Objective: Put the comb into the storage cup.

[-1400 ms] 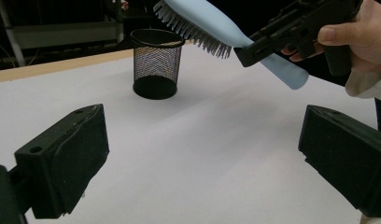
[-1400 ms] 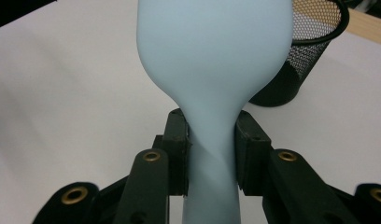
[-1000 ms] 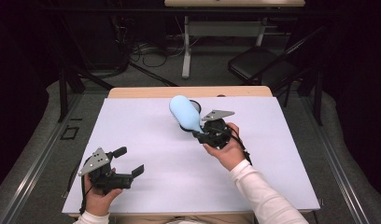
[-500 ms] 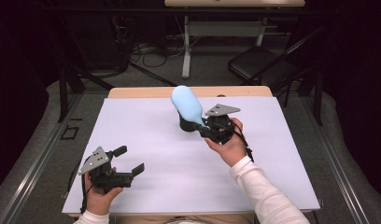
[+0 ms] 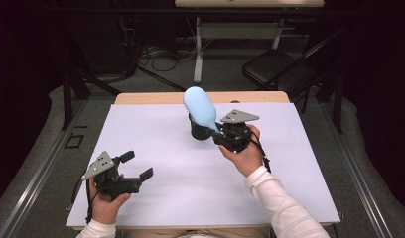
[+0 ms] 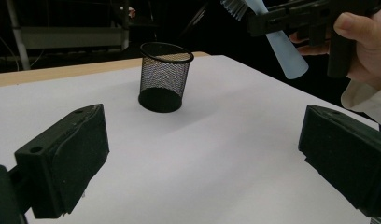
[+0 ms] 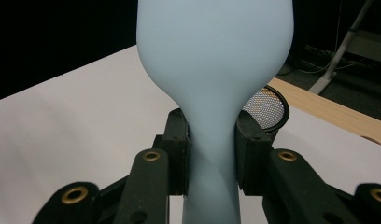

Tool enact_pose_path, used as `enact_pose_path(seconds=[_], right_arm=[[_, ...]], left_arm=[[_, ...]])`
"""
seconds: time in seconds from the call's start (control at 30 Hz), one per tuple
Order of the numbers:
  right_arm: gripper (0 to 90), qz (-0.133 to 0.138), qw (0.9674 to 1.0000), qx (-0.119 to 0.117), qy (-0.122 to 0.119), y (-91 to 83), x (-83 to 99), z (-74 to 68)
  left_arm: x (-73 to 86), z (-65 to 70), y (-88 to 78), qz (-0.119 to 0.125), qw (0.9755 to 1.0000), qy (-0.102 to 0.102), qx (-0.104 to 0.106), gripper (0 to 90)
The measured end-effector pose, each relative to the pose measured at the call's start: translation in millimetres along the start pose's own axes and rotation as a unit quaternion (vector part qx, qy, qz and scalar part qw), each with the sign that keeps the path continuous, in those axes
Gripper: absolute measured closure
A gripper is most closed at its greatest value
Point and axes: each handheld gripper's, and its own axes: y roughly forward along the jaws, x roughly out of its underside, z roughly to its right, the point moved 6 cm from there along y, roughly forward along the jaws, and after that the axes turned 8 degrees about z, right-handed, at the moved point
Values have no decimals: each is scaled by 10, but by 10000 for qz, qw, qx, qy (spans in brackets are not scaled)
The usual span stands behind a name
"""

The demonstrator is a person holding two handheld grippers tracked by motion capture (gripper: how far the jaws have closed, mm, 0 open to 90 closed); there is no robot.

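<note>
The pale blue plastic brush sits clamped by its narrow handle in your right gripper, lifted just beside the black wire-mesh cup on the white table; your left gripper hangs open and empty, well apart.

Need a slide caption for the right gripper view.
Right claw clamps a pale blue hairbrush by its handle, near a black mesh cup.

no readable text, labels or numbers anywhere
</note>
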Motion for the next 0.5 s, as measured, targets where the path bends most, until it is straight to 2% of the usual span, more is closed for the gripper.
enact_pose_path(seconds=[0.17, 0.5], right_arm=[[696, -32, 10000, -33, -50, 12, 8, -44], [695, -73, 9999, -57, -79, 24, 19, -72]], left_arm=[[-70, -20, 17, 27, 9999, -123, 23, 17], [-251, -18, 88, -60, 10000, -25, 58, 17]])
